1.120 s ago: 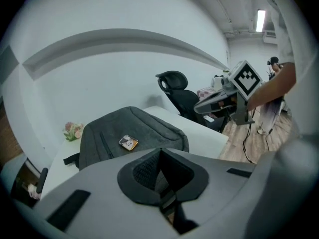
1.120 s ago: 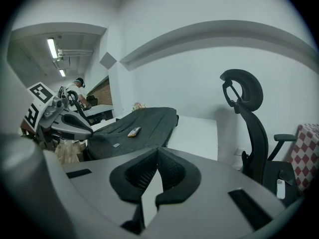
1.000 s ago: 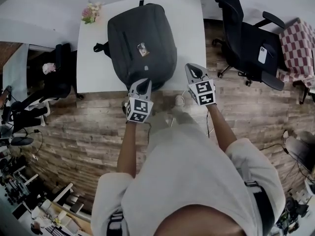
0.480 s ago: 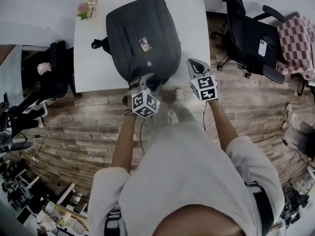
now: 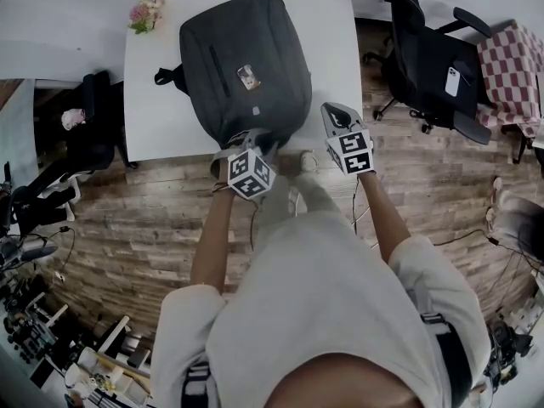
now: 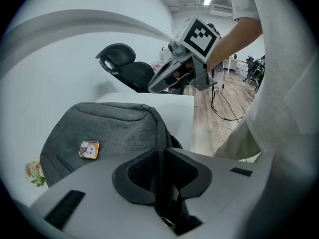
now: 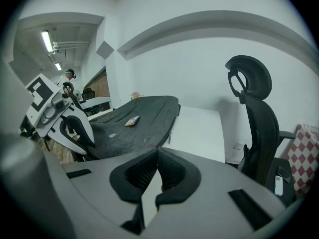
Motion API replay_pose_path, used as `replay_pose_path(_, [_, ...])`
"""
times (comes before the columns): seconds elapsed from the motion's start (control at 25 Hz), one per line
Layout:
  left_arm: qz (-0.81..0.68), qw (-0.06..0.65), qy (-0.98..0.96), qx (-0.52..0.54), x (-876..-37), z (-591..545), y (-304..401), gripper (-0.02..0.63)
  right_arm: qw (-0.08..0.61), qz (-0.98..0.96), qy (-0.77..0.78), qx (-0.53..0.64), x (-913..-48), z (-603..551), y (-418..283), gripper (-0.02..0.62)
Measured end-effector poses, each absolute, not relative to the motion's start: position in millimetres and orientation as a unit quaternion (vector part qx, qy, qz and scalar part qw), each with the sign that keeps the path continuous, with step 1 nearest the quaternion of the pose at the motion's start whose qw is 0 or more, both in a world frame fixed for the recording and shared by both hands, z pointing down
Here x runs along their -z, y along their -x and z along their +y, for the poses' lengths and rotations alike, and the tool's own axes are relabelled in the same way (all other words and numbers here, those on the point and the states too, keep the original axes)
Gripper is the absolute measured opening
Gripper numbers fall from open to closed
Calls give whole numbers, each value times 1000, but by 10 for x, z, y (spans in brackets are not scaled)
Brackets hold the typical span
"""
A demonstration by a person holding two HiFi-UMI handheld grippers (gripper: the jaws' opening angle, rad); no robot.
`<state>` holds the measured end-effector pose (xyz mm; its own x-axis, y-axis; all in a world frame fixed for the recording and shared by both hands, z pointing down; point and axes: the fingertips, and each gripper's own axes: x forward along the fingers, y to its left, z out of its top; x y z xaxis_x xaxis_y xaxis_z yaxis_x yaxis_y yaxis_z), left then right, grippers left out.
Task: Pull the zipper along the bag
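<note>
A dark grey backpack (image 5: 242,58) lies flat on the white table (image 5: 331,32), with a small picture tag (image 5: 247,76) on its front. My left gripper (image 5: 247,141) is at the bag's near edge. In the left gripper view its jaws (image 6: 162,156) have just been closing, and the pads press on a dark strip of the bag's edge seam (image 6: 160,133). I cannot tell whether that strip is the zipper pull. My right gripper (image 5: 332,110) hovers over the table's near right corner, shut with nothing between its pads (image 7: 157,156), apart from the bag.
A black office chair (image 5: 425,66) with a phone (image 5: 453,82) on its seat stands right of the table, beside a checked cloth (image 5: 514,66). Flowers (image 5: 143,11) sit at the table's far left corner. Another dark chair (image 5: 98,134) is on the left. Wooden floor lies below.
The left gripper has rolled and sunk onto the bag's near edge, opening and then closing on the dark strip. The right gripper has hardly moved.
</note>
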<state>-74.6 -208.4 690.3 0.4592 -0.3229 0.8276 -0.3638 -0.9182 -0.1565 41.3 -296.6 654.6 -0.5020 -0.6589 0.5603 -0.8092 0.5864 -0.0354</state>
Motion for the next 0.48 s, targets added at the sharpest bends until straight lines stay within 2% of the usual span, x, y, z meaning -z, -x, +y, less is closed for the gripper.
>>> replay_pose_path(0.28, [-216,21,-860,-462,-6742,-2093,769,64,274,-856,-414,-146,-6693,-3030,-398,14])
replay_pose_path(0.48, [-222,21,-860,-459,-6733,-2098,767,63,313,-854,-397,-124,-6914,-3163,-373,66])
